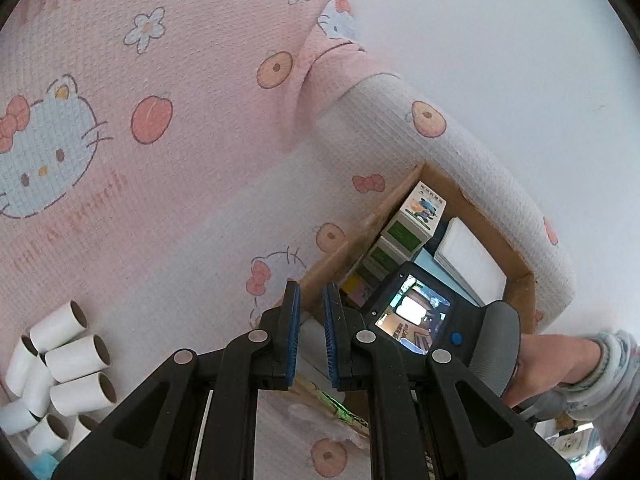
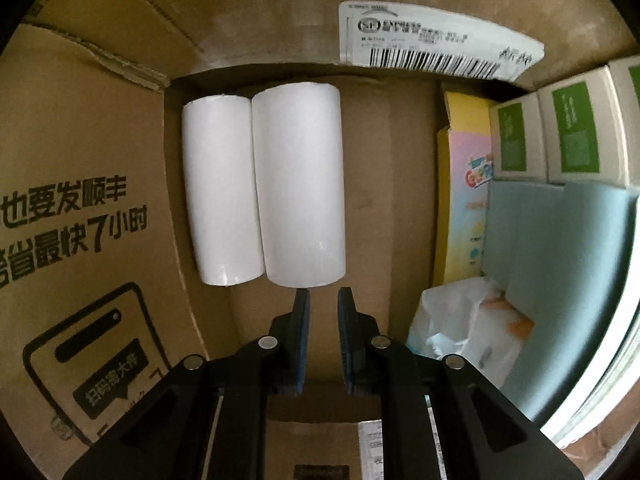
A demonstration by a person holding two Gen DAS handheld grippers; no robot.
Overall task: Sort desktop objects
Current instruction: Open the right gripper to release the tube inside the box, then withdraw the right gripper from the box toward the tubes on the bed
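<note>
- Pink-and-white waffle-textured cloth with cartoon cat and peach prints: covers the surface beneath the left tool and drapes over the box edge.
- Brown corrugated cardboard box: open; the right tool points down into it.
- Grey-blue flat sheet: lies at the box's right side, below the green-labelled white cartons.
- Two white paper rolls: lie side by side, touching, on the box floor just ahead of the right tool.
- Pile of white cardboard tubes: heaped on the cloth, left of the left tool.
- Left tool: blue-padded jaws drawn nearly together, nothing between them.
- Right tool: jaws drawn together, empty.
</note>
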